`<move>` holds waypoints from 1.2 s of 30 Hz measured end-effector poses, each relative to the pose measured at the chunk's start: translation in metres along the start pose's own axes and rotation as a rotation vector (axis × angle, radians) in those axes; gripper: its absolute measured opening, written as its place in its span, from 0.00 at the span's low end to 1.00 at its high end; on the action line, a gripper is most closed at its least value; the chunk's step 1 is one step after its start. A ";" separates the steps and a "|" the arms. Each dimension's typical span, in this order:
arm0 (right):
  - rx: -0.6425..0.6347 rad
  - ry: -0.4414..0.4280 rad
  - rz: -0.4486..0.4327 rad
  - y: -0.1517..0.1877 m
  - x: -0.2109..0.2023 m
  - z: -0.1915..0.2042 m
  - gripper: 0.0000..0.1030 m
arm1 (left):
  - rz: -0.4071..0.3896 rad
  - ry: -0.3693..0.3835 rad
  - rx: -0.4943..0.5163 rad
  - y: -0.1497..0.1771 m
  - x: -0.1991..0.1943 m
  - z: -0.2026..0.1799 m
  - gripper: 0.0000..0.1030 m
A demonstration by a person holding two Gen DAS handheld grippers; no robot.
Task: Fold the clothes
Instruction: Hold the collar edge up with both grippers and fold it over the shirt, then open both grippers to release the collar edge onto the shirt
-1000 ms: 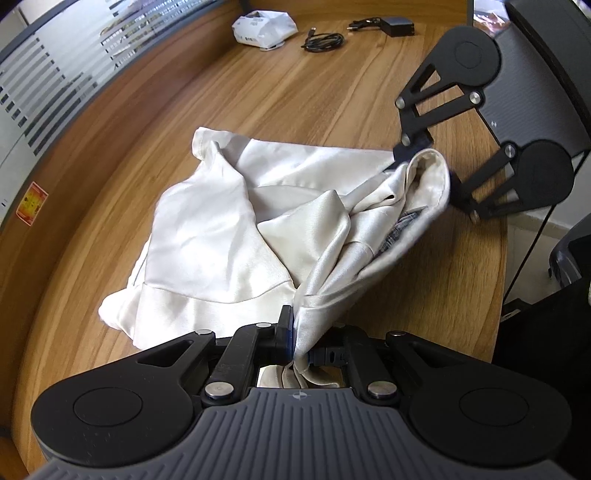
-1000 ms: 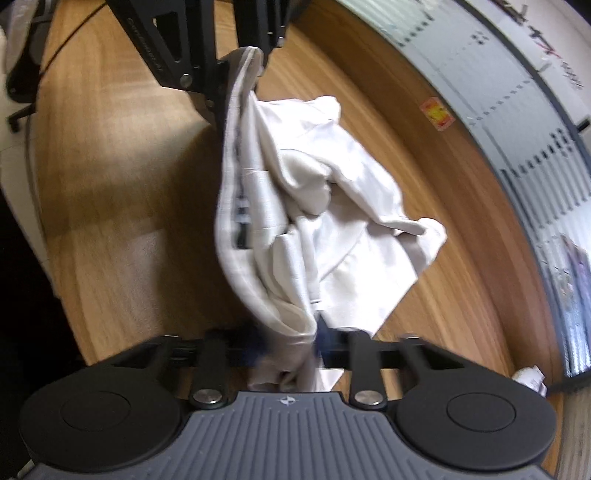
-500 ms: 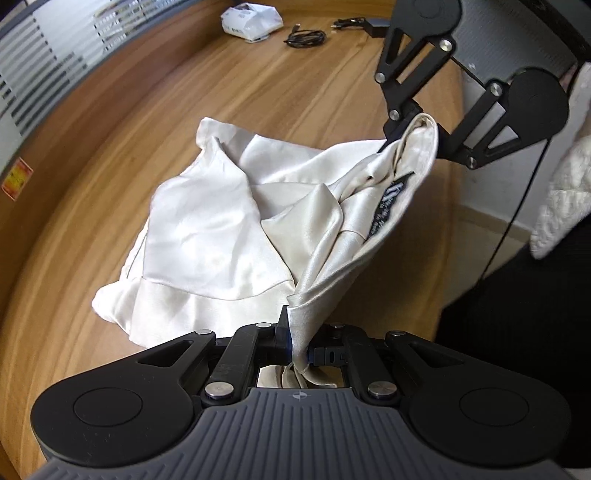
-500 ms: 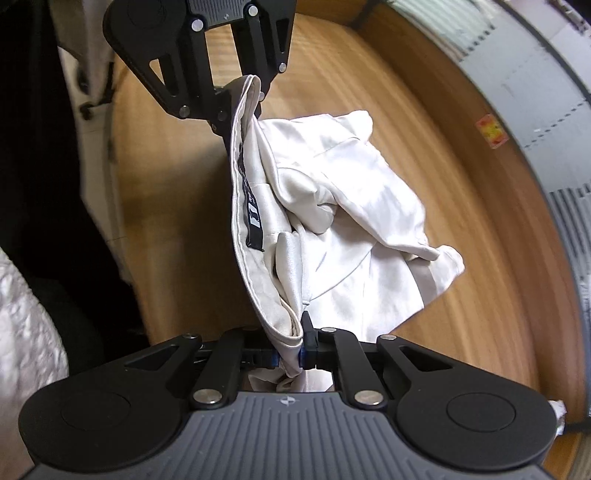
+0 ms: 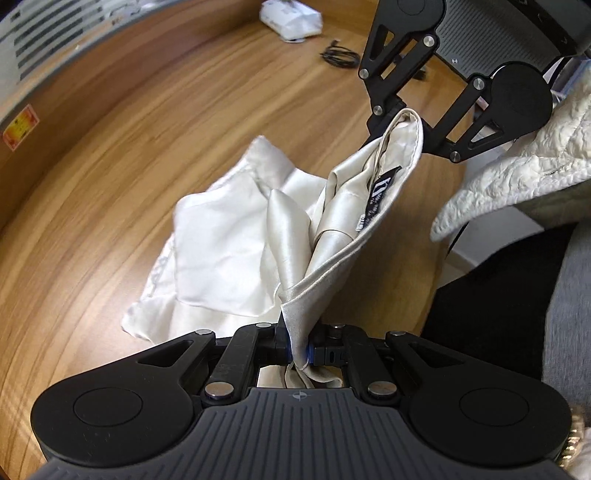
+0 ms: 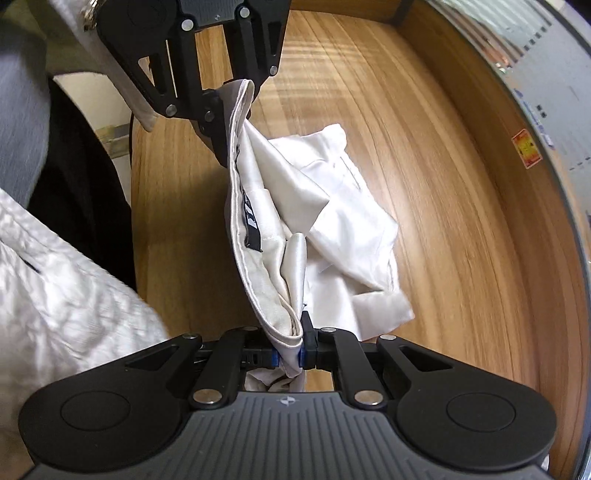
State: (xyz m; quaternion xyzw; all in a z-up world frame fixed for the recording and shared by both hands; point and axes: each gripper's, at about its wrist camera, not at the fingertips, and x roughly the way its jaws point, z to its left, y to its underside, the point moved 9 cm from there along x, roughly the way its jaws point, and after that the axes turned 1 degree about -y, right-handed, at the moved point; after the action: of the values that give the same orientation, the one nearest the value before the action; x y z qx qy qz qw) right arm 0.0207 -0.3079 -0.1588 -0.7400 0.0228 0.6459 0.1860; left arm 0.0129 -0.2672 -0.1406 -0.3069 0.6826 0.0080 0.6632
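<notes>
Left gripper (image 5: 300, 349), jaws clamped on one end of the waistband (image 5: 351, 254) of a cream satin garment (image 5: 229, 254). Right gripper (image 6: 287, 356), jaws likewise pinched on the opposite end of the same band; in the left wrist view it appears at upper right, gripping the band's far end. The waistband hangs between the two grippers, opened toward the person, with a black woven label (image 6: 252, 225) sewn inside it. The rest of the garment trails down from the band and lies crumpled on the wooden table (image 5: 129, 155). Beyond it, at the far end of the table: a white packet (image 5: 291, 19) and a coiled black cable (image 5: 340, 56). A white textured sleeve (image 6: 66, 291) of the person borders both views.
</notes>
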 end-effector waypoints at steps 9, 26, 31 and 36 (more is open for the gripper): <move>0.030 -0.178 0.046 -0.024 0.019 -0.081 0.10 | 0.047 0.151 -0.203 -0.016 0.005 0.065 0.08; 0.071 -0.358 0.089 -0.046 0.101 -0.170 0.18 | 0.118 0.292 -0.392 -0.006 0.074 0.170 0.13; 0.119 -0.349 0.052 -0.046 0.111 -0.184 0.26 | 0.103 0.318 -0.446 0.004 0.089 0.186 0.23; 0.178 -0.350 0.019 -0.039 0.114 -0.190 0.28 | 0.069 0.351 -0.521 0.011 0.093 0.199 0.28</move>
State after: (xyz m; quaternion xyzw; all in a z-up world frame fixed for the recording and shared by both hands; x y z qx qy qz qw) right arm 0.2302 -0.3057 -0.2408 -0.5970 0.0543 0.7618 0.2456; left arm 0.1942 -0.2131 -0.2536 -0.4396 0.7716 0.1520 0.4338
